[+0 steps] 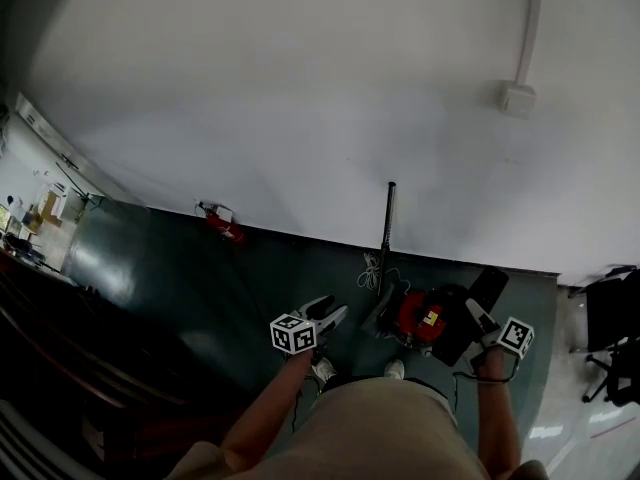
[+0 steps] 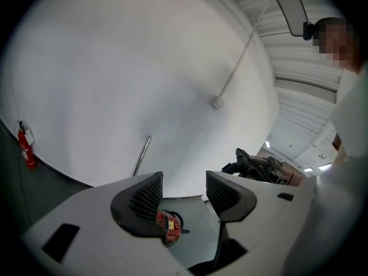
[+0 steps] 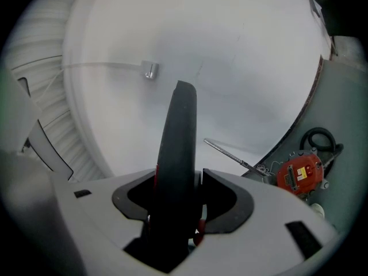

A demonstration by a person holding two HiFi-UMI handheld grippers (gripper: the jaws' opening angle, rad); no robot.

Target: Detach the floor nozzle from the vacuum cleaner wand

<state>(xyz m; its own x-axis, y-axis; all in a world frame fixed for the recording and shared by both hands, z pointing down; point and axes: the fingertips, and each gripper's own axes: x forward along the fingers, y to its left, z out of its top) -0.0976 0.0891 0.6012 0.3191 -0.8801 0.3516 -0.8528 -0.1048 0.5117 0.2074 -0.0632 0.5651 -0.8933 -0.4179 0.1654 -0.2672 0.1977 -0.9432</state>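
Note:
My right gripper (image 1: pixel 477 315) (image 3: pixel 178 183) is shut on the black floor nozzle (image 1: pixel 487 286) (image 3: pixel 178 137), a flat dark piece that sticks up between the pads. The metal wand (image 1: pixel 388 223) (image 2: pixel 142 155) (image 3: pixel 230 155) leans against the white wall, apart from the nozzle. The red vacuum body (image 1: pixel 420 318) (image 2: pixel 167 223) (image 3: pixel 299 174) lies on the green floor below the wand. To the left of the vacuum body, my left gripper (image 1: pixel 335 313) (image 2: pixel 184 191) stands open with nothing between its pads.
A red fire extinguisher (image 1: pixel 222 223) (image 2: pixel 24 148) stands by the wall at the left. A coiled cord (image 1: pixel 372 268) lies beside the vacuum. An office chair (image 1: pixel 610 338) is at the right, dark furniture (image 1: pixel 60 348) at the left. A person stands at the far right of the left gripper view.

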